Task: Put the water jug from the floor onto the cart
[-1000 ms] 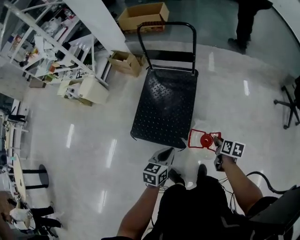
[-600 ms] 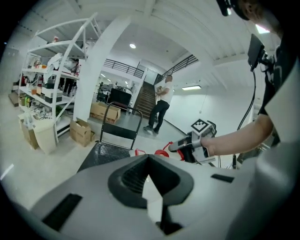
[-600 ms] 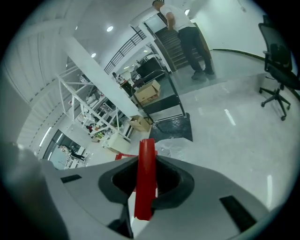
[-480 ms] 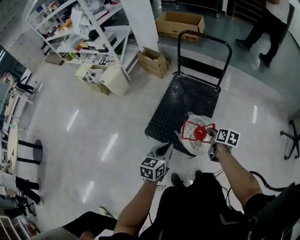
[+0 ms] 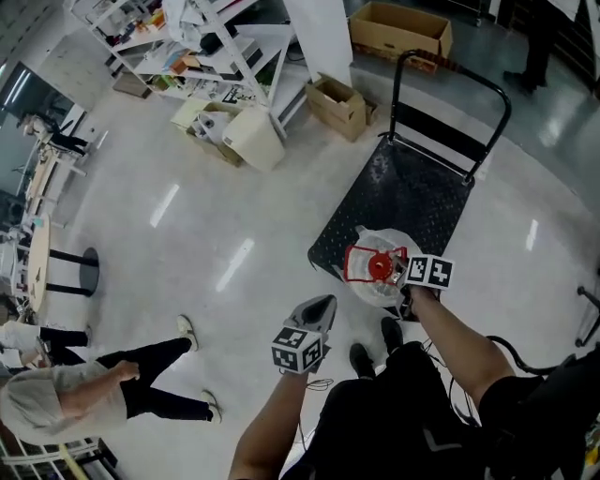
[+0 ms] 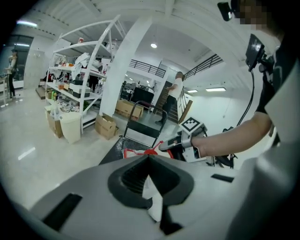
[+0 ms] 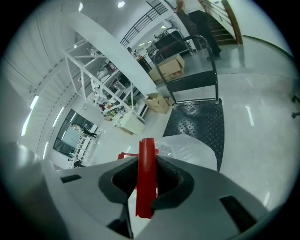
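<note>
The right gripper [image 5: 397, 273] is clamped on the red handle [image 5: 364, 263] of the water jug [image 5: 382, 242]. In the right gripper view the handle [image 7: 146, 176] runs as a red strip straight up between the two jaws, which press on it from either side. The jug's clear body [image 7: 187, 146] bulges just beyond and below the jaw tips.

From above, the jug sits under that gripper, over the near end of the black cart [image 5: 403, 197]. Its far side overlaps the studded deck and its near side reaches past the deck's edge. I can't tell whether its bottom touches the deck. Ahead of the right gripper the deck [image 7: 201, 123] stretches away to the upright push bar [image 7: 192, 79].

The left gripper [image 5: 322, 303] is off to the jug's left and nearer the person. It is well apart from the jug and over bare floor [image 5: 187, 244]. Its jaws are drawn together to a point with nothing between them [image 6: 149, 157]. Just past its tips, in its own view, are the red handle [image 6: 133, 153] and the other gripper [image 6: 171, 146] with its marker cube.

Further out ahead and to the left of the left gripper stand white shelving [image 5: 216, 47], an open cardboard box [image 5: 339, 103] and a pale bin [image 5: 251, 141]. A second cardboard box [image 5: 398, 28] lies beyond the push bar. A bystander [image 5: 84, 389] is on the floor well to the left of the left gripper.
</note>
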Available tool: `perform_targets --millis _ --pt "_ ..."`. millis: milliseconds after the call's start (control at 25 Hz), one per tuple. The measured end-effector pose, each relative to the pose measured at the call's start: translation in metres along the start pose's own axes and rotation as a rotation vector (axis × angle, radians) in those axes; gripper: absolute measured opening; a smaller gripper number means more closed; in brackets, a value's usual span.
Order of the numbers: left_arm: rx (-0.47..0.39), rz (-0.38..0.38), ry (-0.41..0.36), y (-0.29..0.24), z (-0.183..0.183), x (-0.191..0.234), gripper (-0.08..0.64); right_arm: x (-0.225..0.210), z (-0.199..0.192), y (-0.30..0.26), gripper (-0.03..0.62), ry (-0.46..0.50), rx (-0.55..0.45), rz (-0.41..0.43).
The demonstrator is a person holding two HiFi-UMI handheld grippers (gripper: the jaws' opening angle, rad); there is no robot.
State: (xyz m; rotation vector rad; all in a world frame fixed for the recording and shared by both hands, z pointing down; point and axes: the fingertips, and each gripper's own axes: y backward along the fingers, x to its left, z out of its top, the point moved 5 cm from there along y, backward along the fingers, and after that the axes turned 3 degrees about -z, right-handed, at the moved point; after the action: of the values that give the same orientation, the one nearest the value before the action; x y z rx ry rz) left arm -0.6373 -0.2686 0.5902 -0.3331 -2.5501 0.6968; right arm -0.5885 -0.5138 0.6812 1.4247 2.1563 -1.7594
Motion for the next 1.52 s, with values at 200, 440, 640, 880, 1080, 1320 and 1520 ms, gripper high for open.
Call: perform_targets --millis 200,440,640,880,1080,1320,1520 --pt "0.008 0.063 0.059 -0.004 0.006 0.018 -0.005 0.02 0.01 -0.05 0.074 0.036 0.076 0.031" --pt "0.002 0.107 0.098 -0.01 0.01 0.035 -0.005 0.027 0.025 -0.082 0.074 0.053 0.074 0.066" --pt "0.005 0.101 0.112 -0.023 0.005 0.037 -0.005 0.0 0.037 -0.083 0.074 0.036 0.076 0.028" --pt "0.017 0.058 0.093 -0.038 0.012 0.03 -0.005 -0.052 0.05 -0.07 0.075 -0.005 0.059 -0.024" --pt "0.033 0.032 0.073 -0.047 0.016 0.022 -0.005 -0.064 0.052 -0.075 0.075 0.037 0.067 -0.038" --pt "-0.011 0.033 0.043 -0.038 0.024 0.02 -0.005 -0.069 0.057 -0.059 0.079 0.12 -0.001 -0.054" --pt "-0.079 0.029 0.014 -0.017 0.044 0.01 -0.005 -0.059 0.075 -0.007 0.084 0.188 -0.121 -0.101"
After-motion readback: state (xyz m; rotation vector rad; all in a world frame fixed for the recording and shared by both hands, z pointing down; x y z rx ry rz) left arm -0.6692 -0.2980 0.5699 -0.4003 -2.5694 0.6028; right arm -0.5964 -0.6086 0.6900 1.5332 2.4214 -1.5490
